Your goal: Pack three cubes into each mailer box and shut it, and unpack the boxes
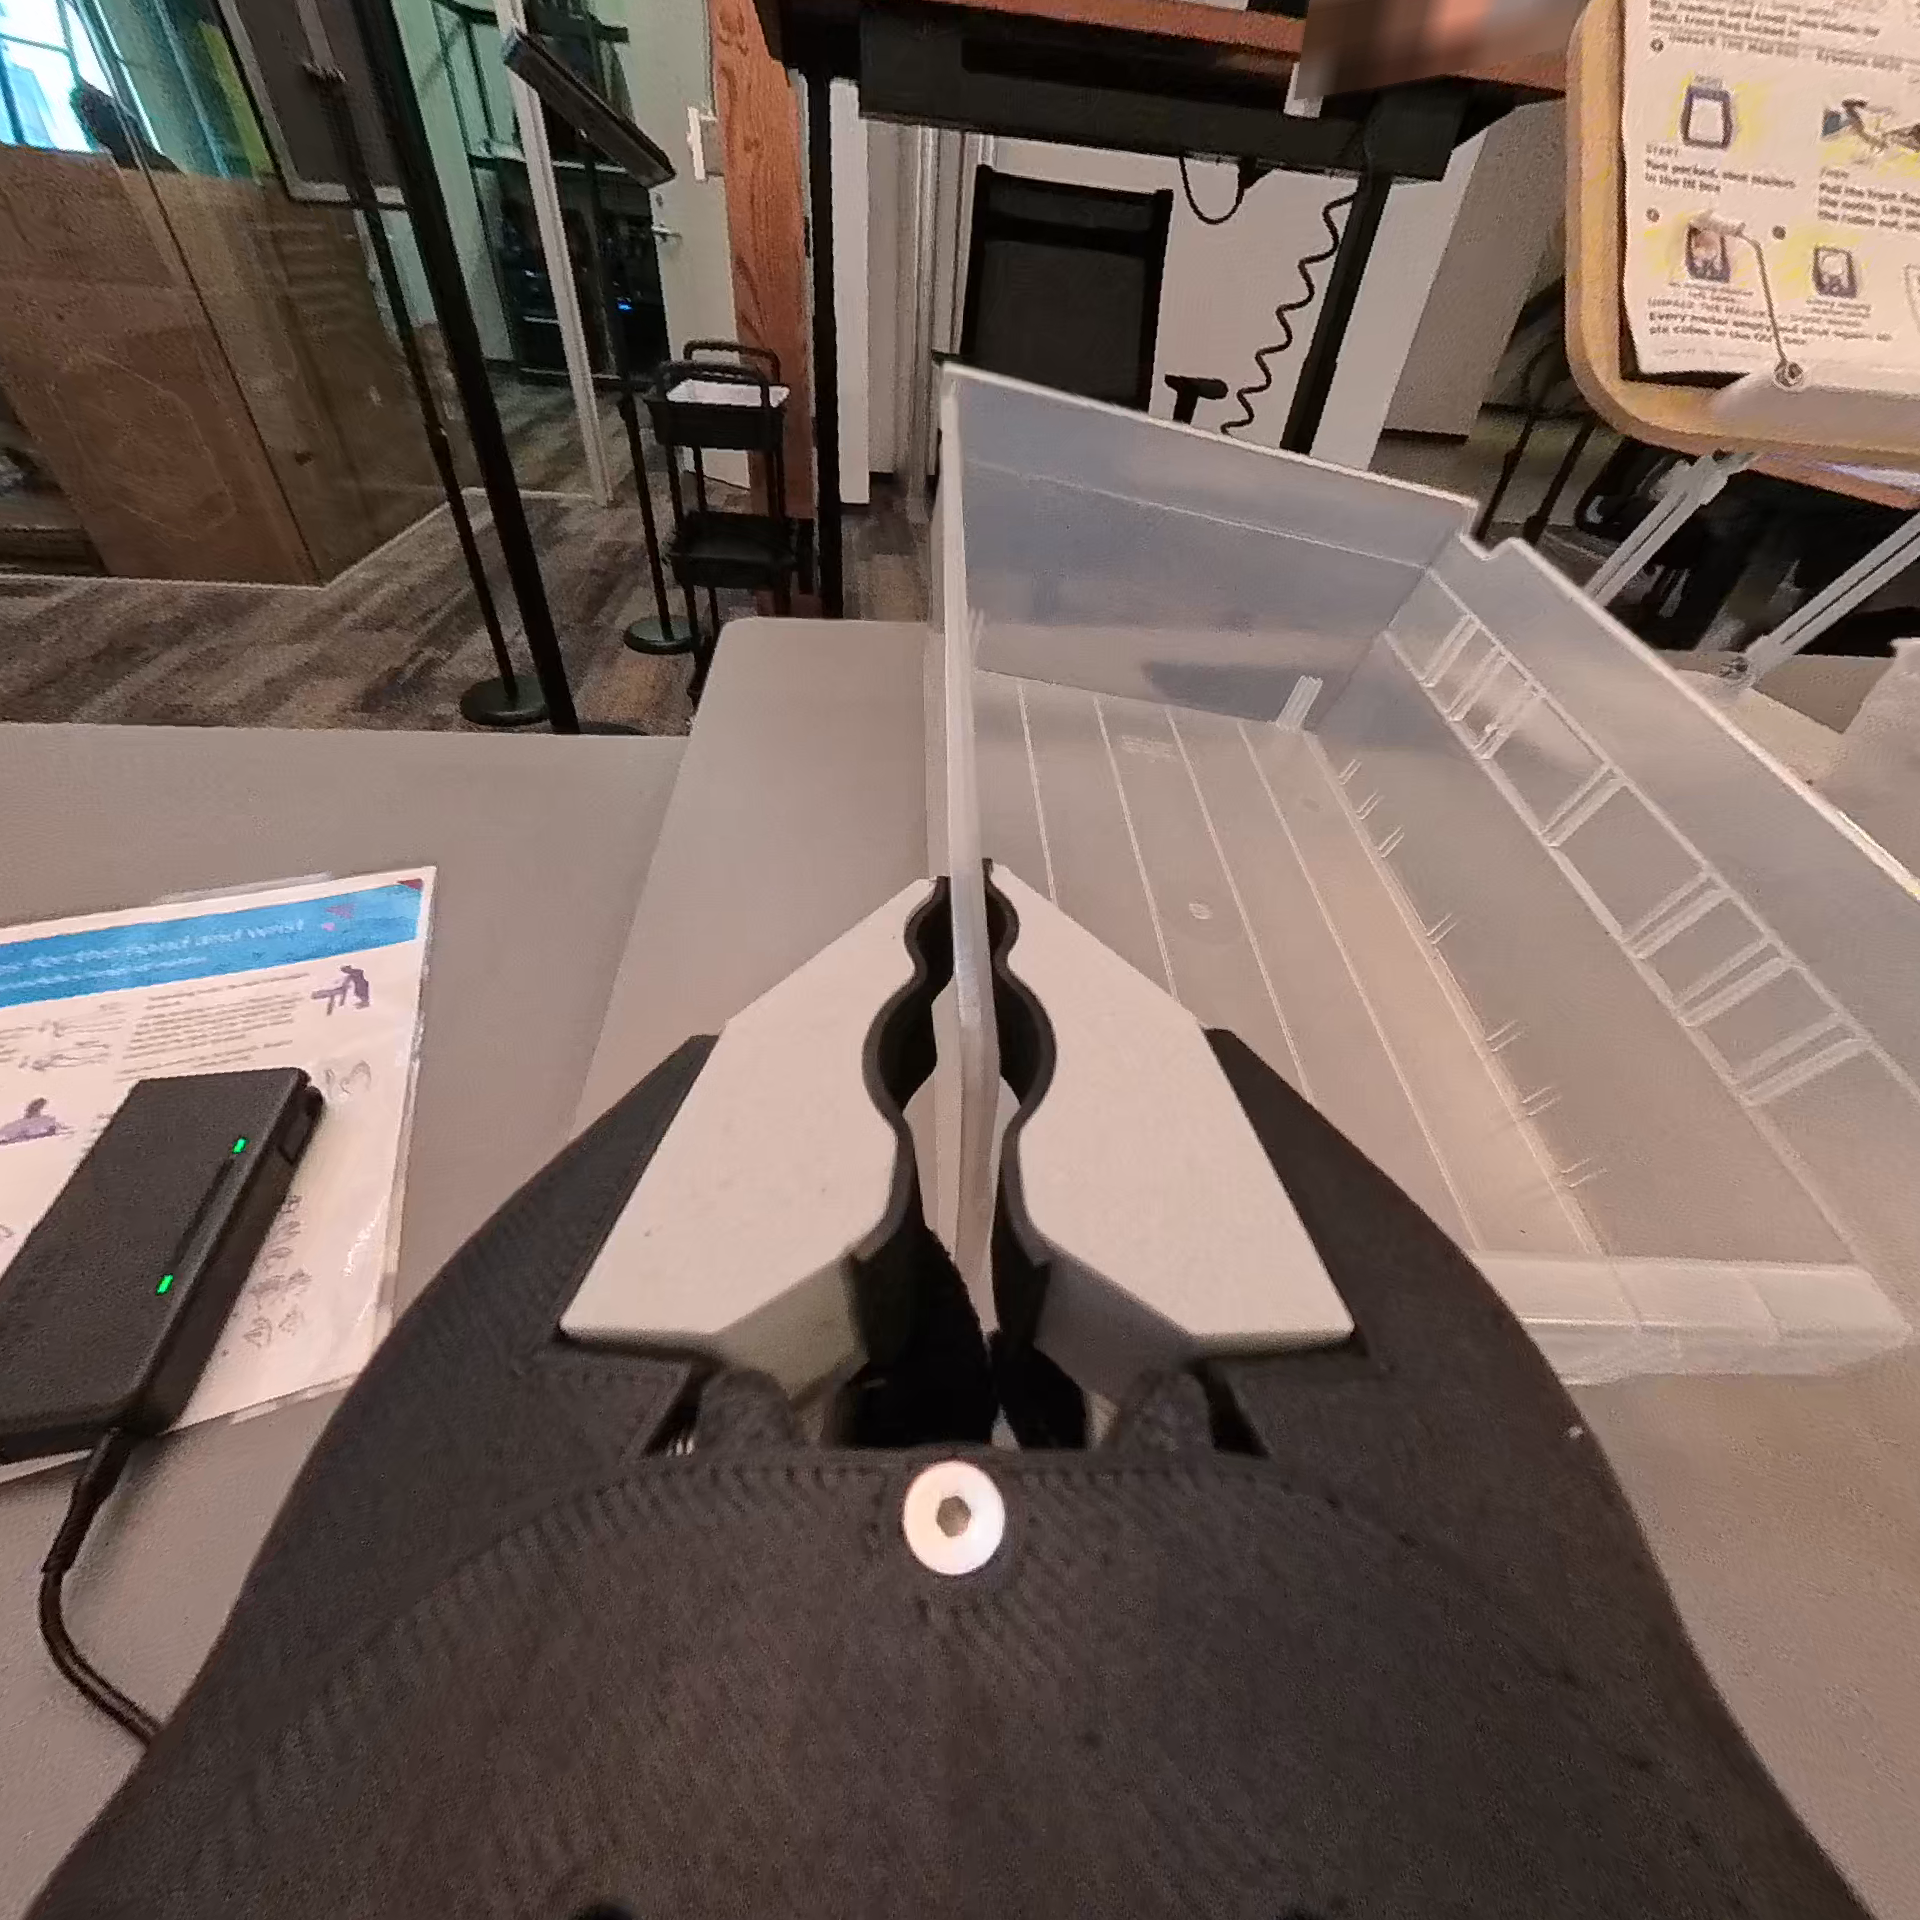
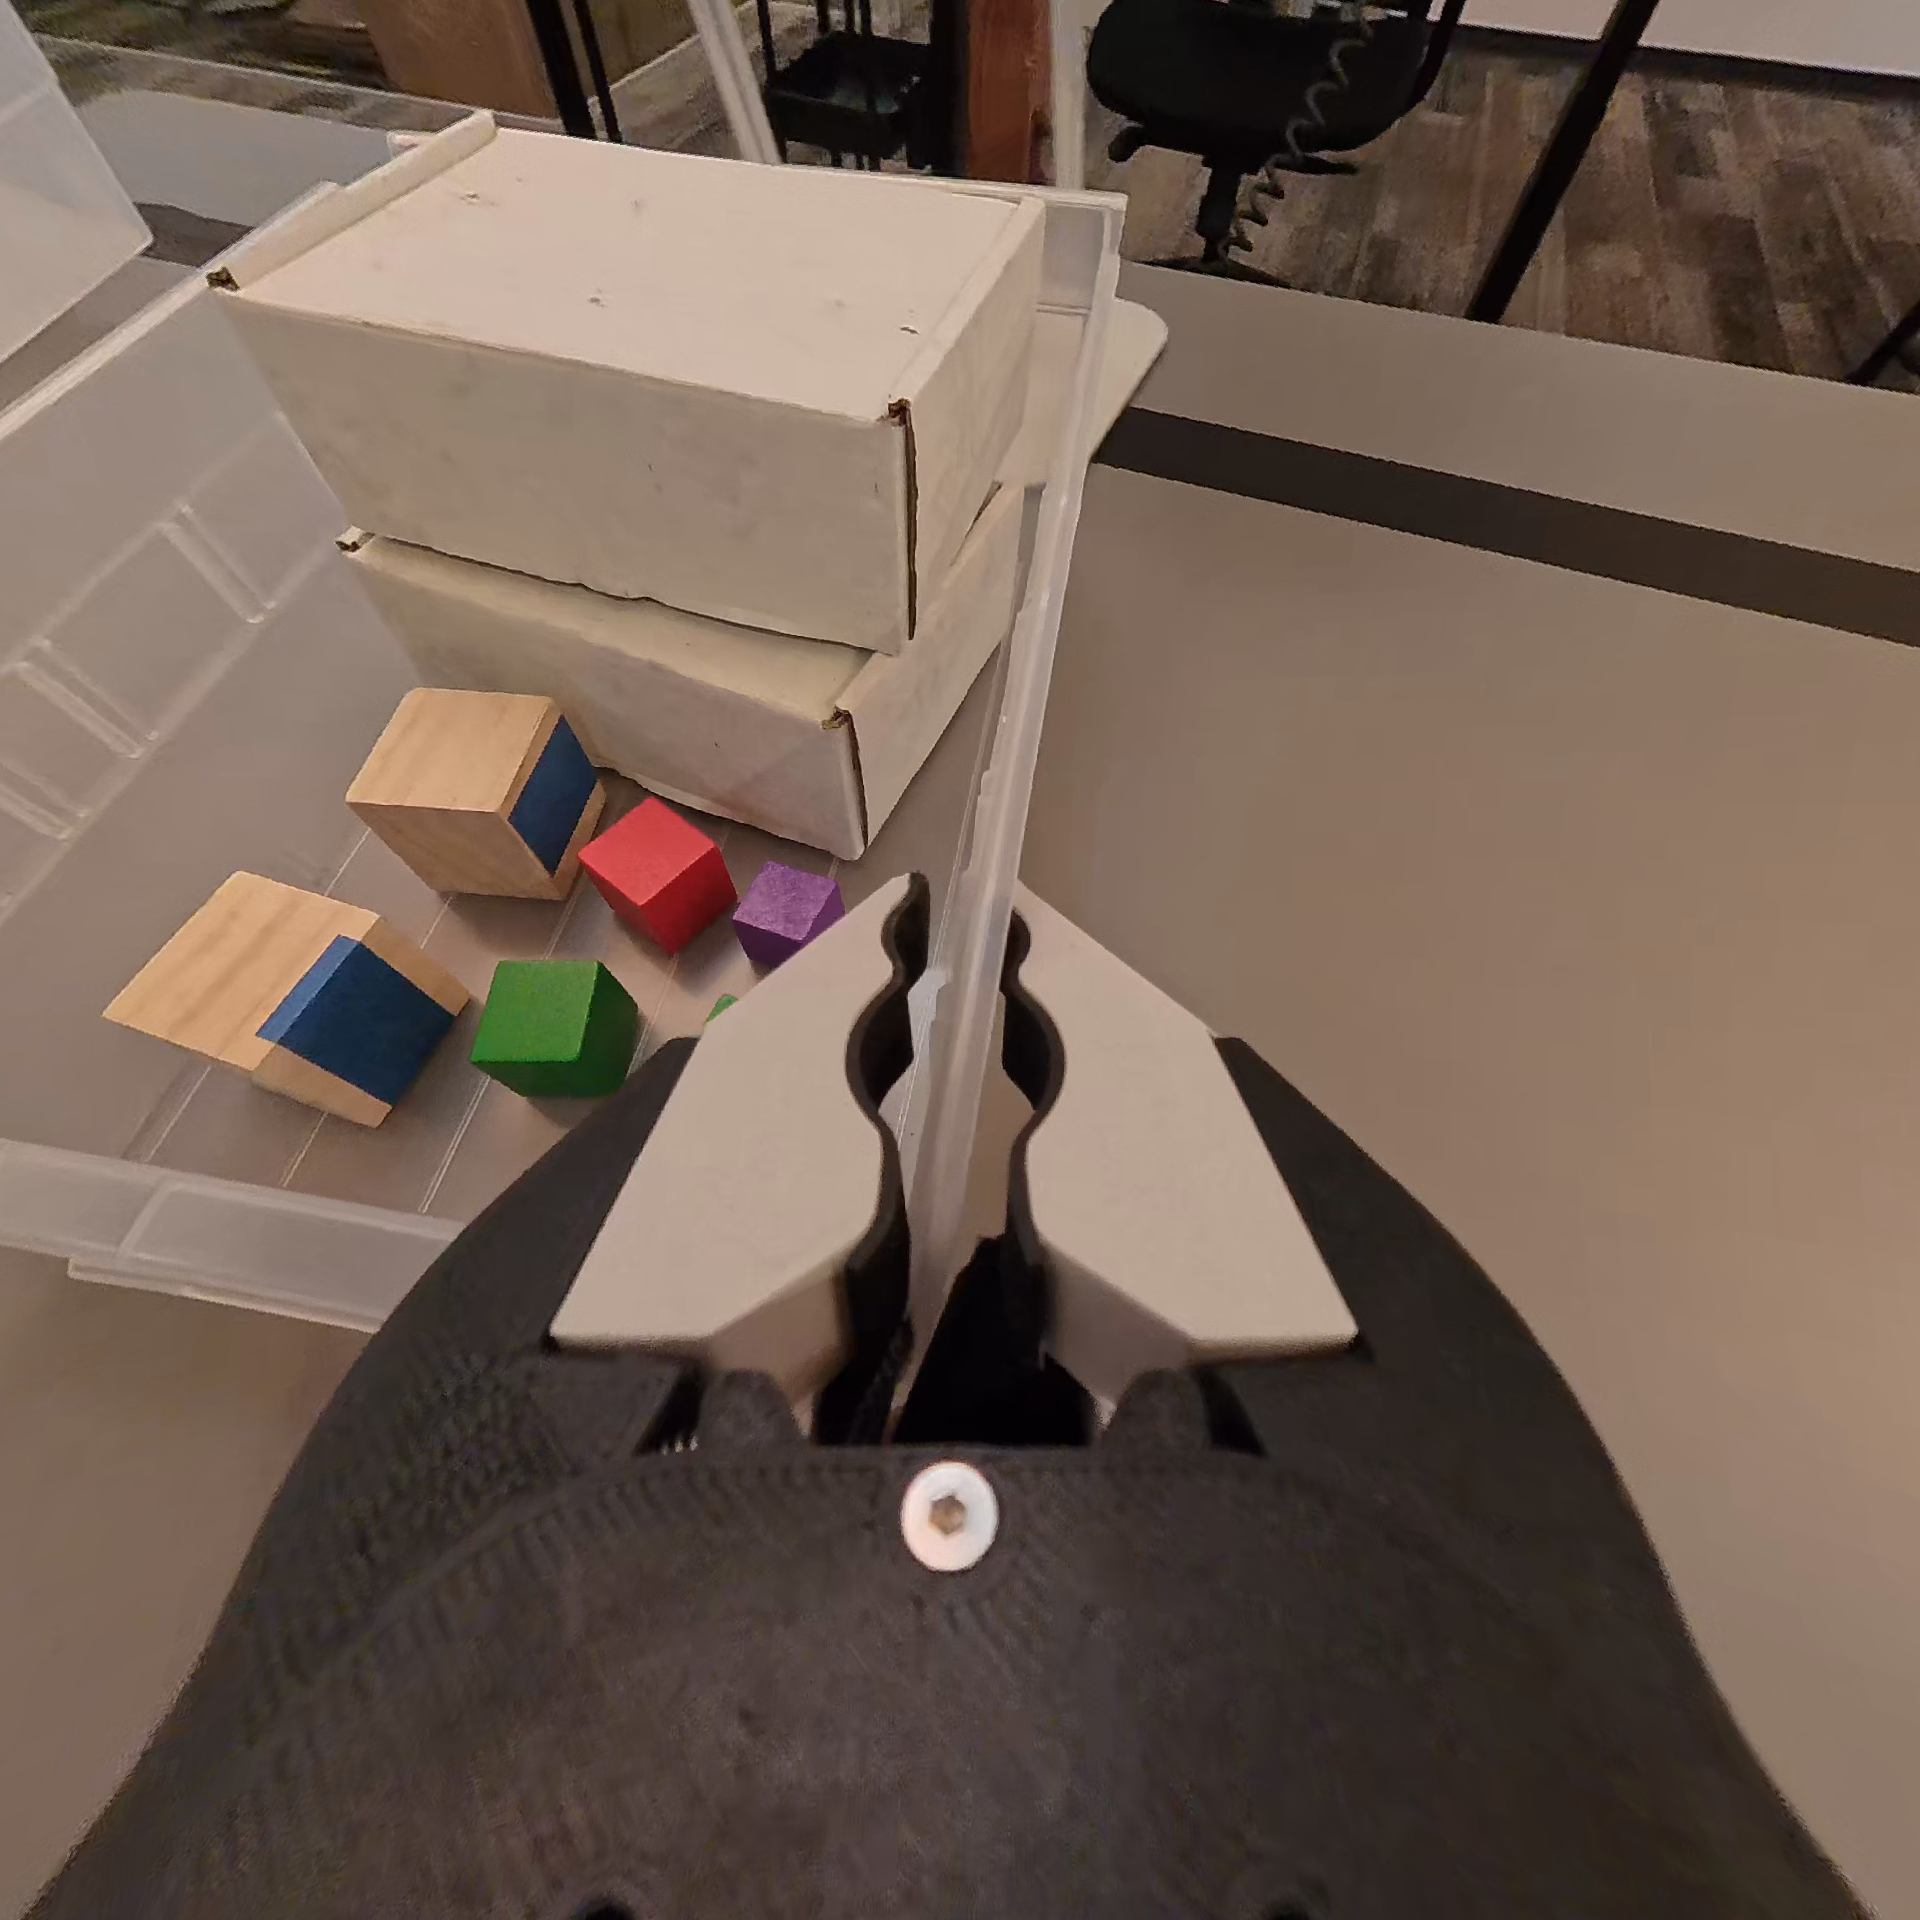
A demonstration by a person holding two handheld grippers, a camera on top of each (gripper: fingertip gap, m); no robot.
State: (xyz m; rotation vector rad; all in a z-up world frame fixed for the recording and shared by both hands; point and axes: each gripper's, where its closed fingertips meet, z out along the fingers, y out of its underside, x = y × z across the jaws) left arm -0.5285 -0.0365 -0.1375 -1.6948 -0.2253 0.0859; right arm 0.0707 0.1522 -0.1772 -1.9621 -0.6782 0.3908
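Observation:
My left gripper [image 1: 964,894] is shut on the upright left wall [image 1: 961,727] of an empty clear plastic bin [image 1: 1195,561] on the grey table. My right gripper [image 2: 966,899] is shut on the right wall [image 2: 1049,582] of a second clear bin [image 2: 156,582]. That bin holds two shut white mailer boxes, the upper [image 2: 644,343] stacked on the lower [image 2: 665,707]. In front of them lie loose cubes: two wooden ones with blue faces [image 2: 468,790] [image 2: 281,987], a red [image 2: 655,873], a purple [image 2: 784,909] and a green [image 2: 551,1023]. A sliver of another green cube [image 2: 722,1006] shows beside my finger.
A printed sheet [image 1: 260,956] with a black power bank [image 1: 145,1236] and its cable lies left of the empty bin. An instruction sheet on a board [image 1: 1766,187] hangs at the upper right. Grey table [image 2: 1455,831] extends right of the cube bin. A corner of the other bin [image 2: 52,187] shows.

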